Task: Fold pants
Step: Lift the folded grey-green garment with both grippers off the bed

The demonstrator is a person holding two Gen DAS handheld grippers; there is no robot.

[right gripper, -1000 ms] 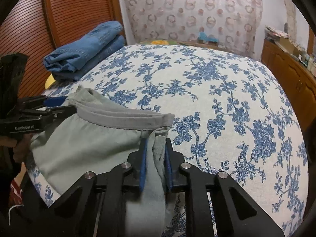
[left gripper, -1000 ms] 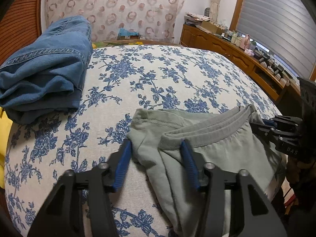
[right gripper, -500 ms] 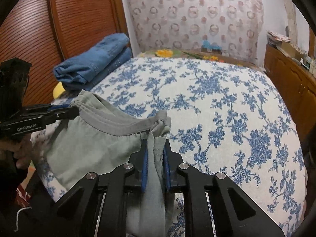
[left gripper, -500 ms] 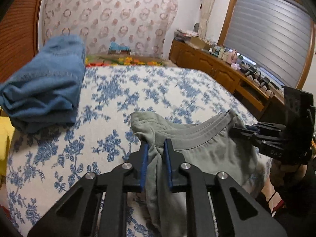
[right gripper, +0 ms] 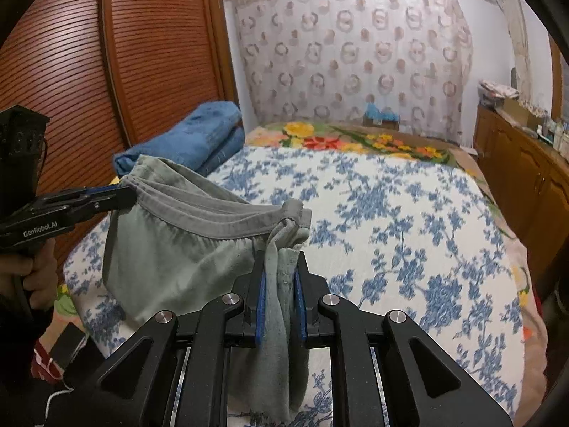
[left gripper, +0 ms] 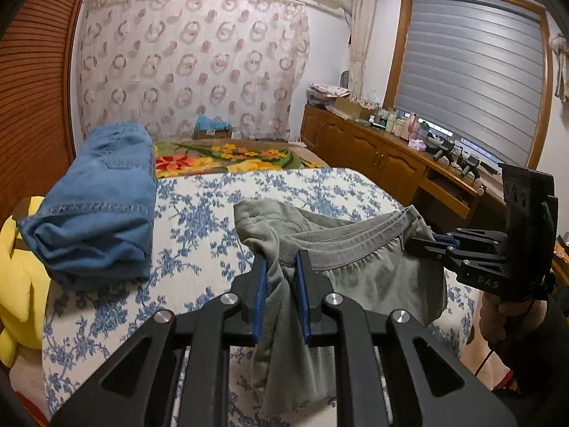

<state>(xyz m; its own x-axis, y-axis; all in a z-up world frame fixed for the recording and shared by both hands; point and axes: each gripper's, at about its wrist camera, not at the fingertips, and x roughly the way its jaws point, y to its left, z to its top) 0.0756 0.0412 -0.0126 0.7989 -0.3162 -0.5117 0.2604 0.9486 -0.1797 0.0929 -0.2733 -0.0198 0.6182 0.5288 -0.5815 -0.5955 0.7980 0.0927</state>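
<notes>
Grey-green pants [left gripper: 373, 274] hang by their waistband between my two grippers, above the near edge of the bed. My left gripper [left gripper: 280, 261] is shut on one end of the waistband, with bunched cloth between its blue pads. The right gripper [right gripper: 281, 261] is shut on the other end. Each wrist view shows the other gripper from the side: the right gripper [left gripper: 421, 242] pinches the band at the right, the left gripper [right gripper: 122, 192] at the left. The pants [right gripper: 170, 249] sag between them, and their legs drop out of sight below.
The bed [left gripper: 199, 213] has a blue floral cover [right gripper: 391, 231]. Folded blue jeans [left gripper: 96, 210] lie at its far left [right gripper: 192, 138], beside a yellow soft toy [left gripper: 14, 267]. A wooden cabinet [left gripper: 373, 156] lines the right wall, and a slatted wooden door [right gripper: 71, 71] the left.
My left gripper went from open around the waistband corner to shut on it. Both grippers then rose, lifting the waistband off the bed.
</notes>
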